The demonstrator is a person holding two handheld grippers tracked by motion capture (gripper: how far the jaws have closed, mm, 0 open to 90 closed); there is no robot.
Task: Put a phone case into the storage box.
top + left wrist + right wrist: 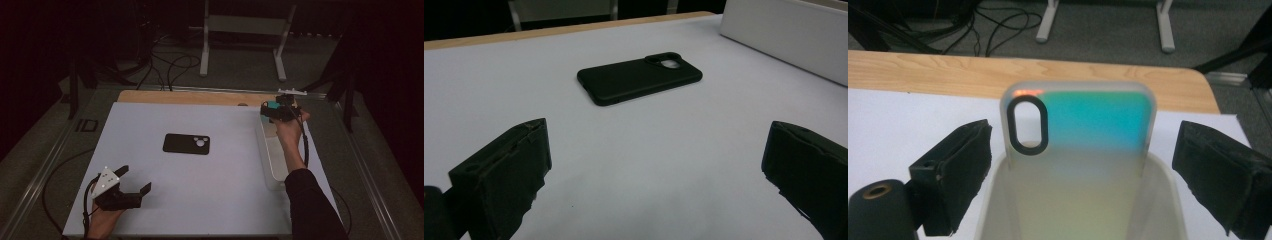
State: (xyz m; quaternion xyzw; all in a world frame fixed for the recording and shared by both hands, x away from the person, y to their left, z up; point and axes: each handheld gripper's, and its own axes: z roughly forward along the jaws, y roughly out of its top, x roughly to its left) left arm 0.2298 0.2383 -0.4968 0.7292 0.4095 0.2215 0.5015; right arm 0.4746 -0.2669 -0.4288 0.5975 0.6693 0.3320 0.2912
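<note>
Black jaws of the right tool (1083,175) are standing wide, clear of the iridescent phone case (1080,145) propped upright between them in the white bin (272,160) at the worktop's right edge. Left tool (131,182) is gaping wide at the near-left corner, with the black phone case (186,144) lying flat mid-worktop.

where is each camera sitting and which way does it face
High view: above the near edge, facing forward and down on the white table; both forearms and hand-held grippers show.
Left gripper view: on the left hand-held gripper, facing the black rubber phone case between open jaws.
Right gripper view: on the right hand-held gripper, facing an iridescent teal phone case standing in a translucent bin.
Shared: high and left views show the black case.
</note>
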